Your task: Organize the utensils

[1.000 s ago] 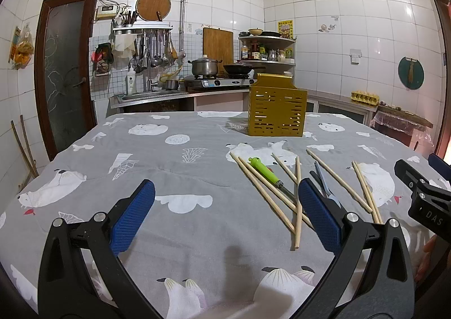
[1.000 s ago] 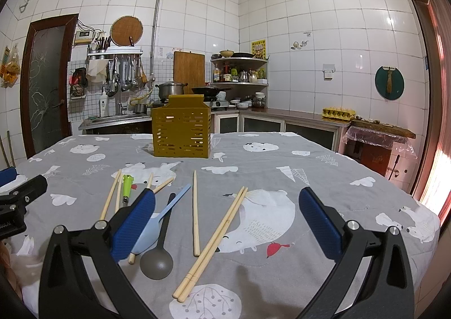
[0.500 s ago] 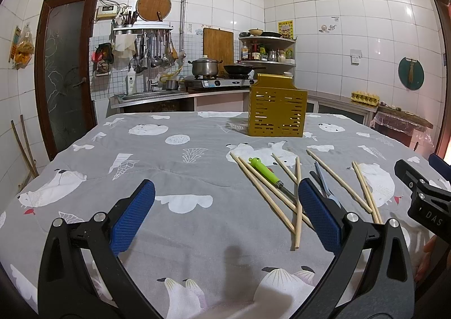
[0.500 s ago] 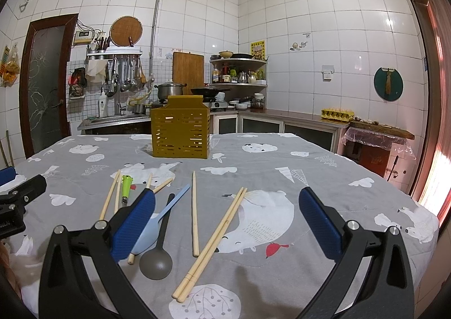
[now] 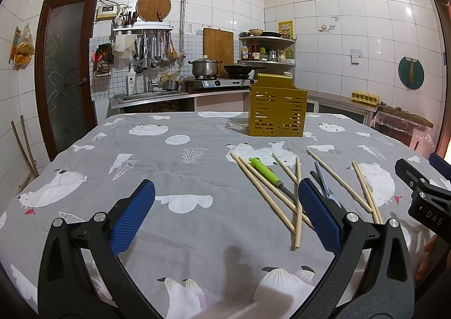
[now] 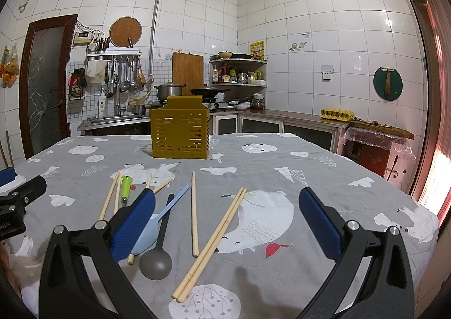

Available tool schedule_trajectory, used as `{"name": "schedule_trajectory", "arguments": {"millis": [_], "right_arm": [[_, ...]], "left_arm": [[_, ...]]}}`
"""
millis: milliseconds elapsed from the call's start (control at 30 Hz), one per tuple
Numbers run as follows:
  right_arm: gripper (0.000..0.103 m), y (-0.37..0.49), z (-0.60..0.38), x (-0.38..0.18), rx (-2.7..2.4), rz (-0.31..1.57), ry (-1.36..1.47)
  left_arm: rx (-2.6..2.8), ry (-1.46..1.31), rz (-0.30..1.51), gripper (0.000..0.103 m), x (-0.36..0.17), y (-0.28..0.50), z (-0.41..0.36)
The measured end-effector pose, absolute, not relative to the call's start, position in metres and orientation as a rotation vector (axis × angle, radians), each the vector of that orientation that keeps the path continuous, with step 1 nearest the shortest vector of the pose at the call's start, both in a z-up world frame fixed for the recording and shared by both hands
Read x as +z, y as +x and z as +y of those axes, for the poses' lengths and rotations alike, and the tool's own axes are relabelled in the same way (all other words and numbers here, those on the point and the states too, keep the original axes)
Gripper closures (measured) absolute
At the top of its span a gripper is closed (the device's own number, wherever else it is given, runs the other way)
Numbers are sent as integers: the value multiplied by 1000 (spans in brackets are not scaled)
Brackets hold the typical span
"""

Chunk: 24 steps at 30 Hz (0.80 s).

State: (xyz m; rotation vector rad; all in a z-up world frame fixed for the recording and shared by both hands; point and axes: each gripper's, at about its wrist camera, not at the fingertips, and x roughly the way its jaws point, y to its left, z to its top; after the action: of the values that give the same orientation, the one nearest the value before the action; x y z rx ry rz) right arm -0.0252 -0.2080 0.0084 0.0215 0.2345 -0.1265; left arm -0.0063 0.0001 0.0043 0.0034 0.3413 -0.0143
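Both hand-held grippers [image 5: 225,214] [image 6: 227,220] agape, empty; bare cloth [image 5: 183,166] left of chopsticks [image 5: 265,192].

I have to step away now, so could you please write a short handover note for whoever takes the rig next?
Left gripper: open, empty, over the grey printed tablecloth.
Right gripper: open, empty.
Yellow slotted utensil holder: upright at the table's far side; contents not visible.
On the cloth: loose wooden chopsticks, green-handled tool, dark grey spoon, pale blue spoon.
Done: nothing visibly.
Left: put every utensil in the holder.
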Motion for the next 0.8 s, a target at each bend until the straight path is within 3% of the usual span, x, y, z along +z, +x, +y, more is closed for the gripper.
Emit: {"name": "schedule_trajectory", "arguments": {"millis": [800], "right_arm": [[4, -18, -213, 8, -121, 254, 45]], "left_arm": [[-29, 5, 394, 5, 2, 2, -1]]}}
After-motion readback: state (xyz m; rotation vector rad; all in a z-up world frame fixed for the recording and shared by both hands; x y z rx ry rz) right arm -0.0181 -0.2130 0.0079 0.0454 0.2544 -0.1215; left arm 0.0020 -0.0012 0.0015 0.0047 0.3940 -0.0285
